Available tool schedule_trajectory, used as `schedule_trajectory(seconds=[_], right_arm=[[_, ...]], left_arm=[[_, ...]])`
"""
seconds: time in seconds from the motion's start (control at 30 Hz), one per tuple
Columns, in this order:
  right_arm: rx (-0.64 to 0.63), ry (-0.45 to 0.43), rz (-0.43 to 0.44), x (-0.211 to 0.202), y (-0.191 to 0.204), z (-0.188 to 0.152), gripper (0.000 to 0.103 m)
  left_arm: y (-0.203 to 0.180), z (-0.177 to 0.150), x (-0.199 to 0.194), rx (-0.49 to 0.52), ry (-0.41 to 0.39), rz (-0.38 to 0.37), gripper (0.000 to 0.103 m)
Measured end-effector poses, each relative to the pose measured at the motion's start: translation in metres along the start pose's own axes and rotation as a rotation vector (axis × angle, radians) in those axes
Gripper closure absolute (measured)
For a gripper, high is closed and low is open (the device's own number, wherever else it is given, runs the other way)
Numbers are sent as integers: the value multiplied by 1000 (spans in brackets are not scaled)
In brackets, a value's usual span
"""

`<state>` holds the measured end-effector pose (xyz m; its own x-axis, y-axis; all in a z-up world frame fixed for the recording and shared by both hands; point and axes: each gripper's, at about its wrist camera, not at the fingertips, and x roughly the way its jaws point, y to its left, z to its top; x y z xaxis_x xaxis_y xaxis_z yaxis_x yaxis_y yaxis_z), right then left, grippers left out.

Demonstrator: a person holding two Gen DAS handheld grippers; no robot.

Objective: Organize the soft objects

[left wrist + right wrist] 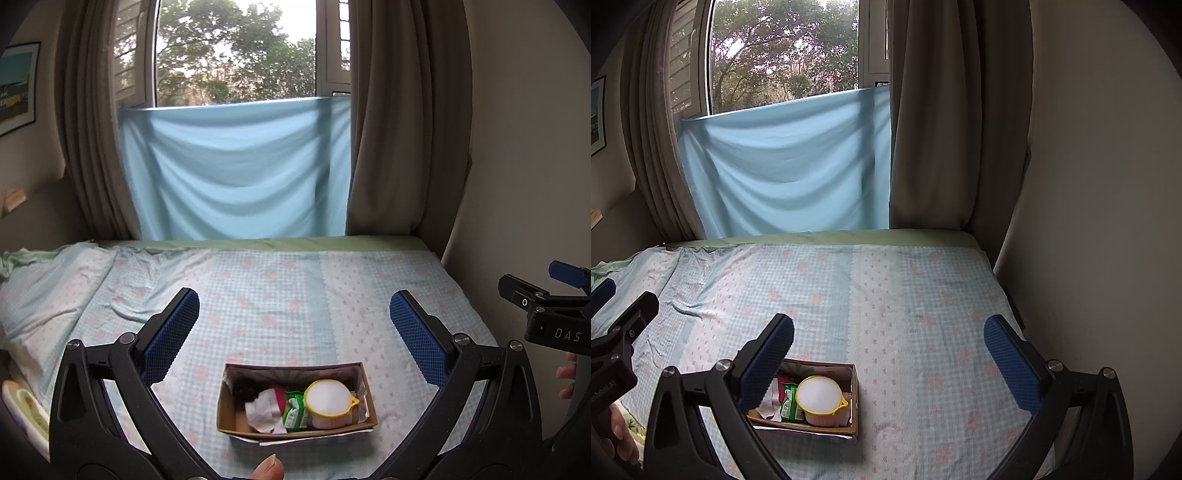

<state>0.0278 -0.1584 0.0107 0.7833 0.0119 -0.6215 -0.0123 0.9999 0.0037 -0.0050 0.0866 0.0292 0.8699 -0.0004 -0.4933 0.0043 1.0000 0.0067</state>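
cardboard box (295,424) lies below and between the left tool's (295,314) spread fingers.

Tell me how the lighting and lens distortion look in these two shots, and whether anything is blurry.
Left wrist view: daylight from the window backlights the room, the box sits sharp in soft light, and the fisheye bows the curtains. Right wrist view: same backlight, dark vignette at the corners, the bed evenly lit, and a faint shadow beside the box; no blur apparent.

Left gripper (294,325) fingers spread wide, right gripper (889,350) fingers likewise spread, both held side by side, empty
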Motion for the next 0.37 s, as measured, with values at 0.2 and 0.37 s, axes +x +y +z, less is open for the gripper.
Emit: schedule_trajectory(seconds=[0.2, 0.37], right_arm=[[0, 0, 0, 0, 0, 0, 0], [-1, 0, 0, 0, 0, 0, 0]], left_arm=[[-1, 2, -3, 3, -27, 30, 0], [1, 3, -3, -5, -31, 20, 0]])
